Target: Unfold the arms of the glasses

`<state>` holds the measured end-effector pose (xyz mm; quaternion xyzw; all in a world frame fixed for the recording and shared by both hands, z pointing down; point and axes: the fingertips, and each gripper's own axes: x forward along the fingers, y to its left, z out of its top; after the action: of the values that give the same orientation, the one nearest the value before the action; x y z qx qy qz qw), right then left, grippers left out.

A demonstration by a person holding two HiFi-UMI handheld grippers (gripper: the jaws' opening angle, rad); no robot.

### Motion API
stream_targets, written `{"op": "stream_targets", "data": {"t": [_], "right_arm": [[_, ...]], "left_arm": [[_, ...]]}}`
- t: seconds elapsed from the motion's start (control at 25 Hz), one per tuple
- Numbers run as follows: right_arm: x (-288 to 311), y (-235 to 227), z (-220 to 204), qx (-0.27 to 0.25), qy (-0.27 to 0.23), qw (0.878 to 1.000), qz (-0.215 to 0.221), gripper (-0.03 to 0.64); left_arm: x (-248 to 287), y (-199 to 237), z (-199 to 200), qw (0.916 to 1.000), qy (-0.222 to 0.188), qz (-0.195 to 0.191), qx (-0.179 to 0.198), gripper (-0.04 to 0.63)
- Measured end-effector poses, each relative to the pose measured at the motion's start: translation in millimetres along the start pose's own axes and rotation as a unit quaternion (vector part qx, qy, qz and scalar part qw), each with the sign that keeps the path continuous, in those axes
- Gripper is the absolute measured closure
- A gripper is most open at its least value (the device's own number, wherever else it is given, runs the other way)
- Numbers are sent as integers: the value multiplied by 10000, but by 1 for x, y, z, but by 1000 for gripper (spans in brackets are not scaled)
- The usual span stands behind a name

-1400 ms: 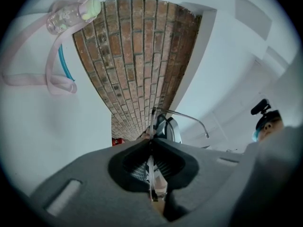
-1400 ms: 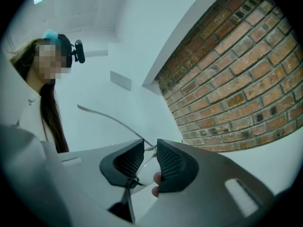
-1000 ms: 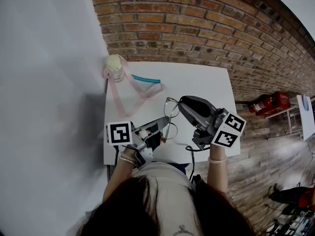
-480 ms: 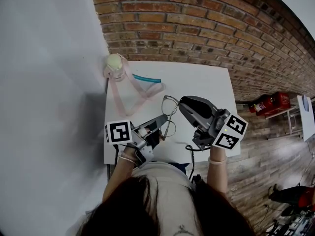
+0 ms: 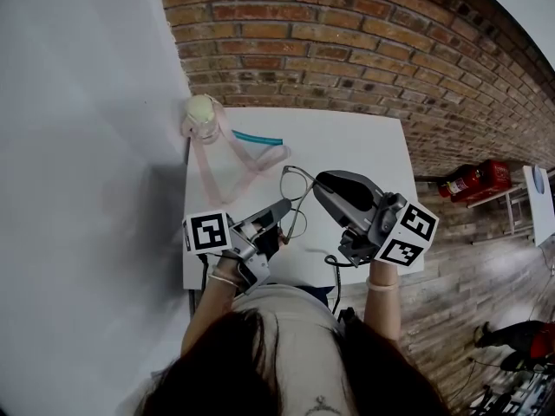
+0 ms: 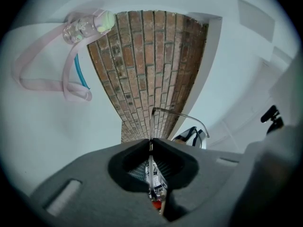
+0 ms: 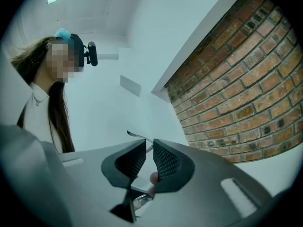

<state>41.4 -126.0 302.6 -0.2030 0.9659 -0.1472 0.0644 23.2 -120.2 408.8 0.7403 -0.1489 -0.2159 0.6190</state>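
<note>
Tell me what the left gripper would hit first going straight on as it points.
Likely the red brick wall, dead ahead beyond the thin metal-framed glasses that left gripper clamps; depth unclear.

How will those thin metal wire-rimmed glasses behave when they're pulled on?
The thin metal wire-rimmed glasses look light: the left tongs pinch them by one narrow edge. Their slender arm would probably flex, so a hard pull might bend it. Fragile, likely.
</note>
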Motion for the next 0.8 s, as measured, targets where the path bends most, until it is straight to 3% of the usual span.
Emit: {"op": "stream_targets", "data": {"t": [0.8], "right_arm": [[-1, 17, 5, -43, -75, 9998, 185, 566]], "left_arm": [[-8, 7, 14, 9988, -455, 171, -75, 571]]}}
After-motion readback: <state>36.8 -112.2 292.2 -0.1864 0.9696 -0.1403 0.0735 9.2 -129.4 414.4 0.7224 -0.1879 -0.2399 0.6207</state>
